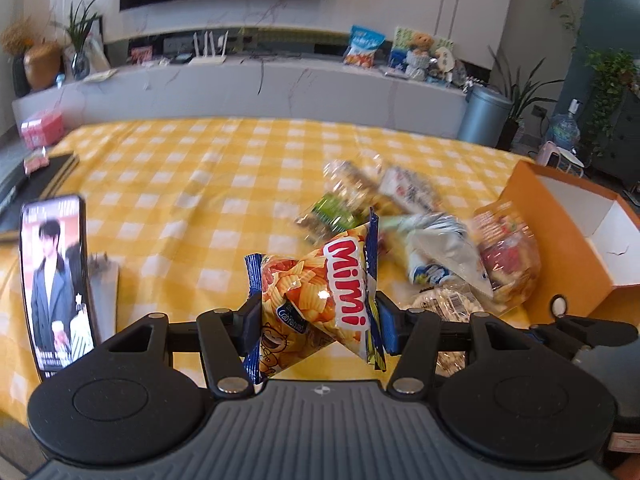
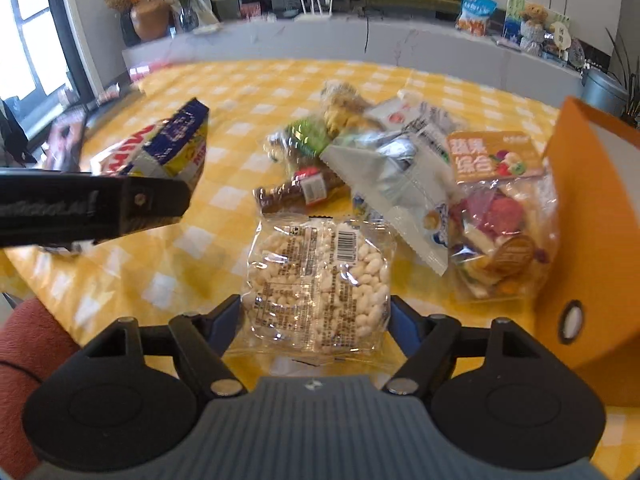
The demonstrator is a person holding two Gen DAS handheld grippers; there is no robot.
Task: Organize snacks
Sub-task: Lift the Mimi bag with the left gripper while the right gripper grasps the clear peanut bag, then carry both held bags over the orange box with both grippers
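Observation:
My left gripper (image 1: 316, 320) is shut on an orange Mimi snack bag (image 1: 320, 292) and holds it above the yellow checked tablecloth (image 1: 180, 184). That bag (image 2: 160, 148) and the left gripper's finger (image 2: 120, 204) also show at the left of the right wrist view. My right gripper (image 2: 316, 320) has its fingers on both sides of a clear puffed rice packet (image 2: 320, 280), which looks lifted off the cloth. A pile of snack bags (image 2: 400, 168) lies ahead of it. An open orange box (image 1: 568, 240) stands to the right of the pile.
A phone (image 1: 56, 284) playing a video stands at the left of the table. A dark notebook (image 1: 40, 180) lies at the far left. A TV console (image 1: 240, 84) with plants and toys runs behind the table. A red chair (image 2: 28, 344) is at the near left.

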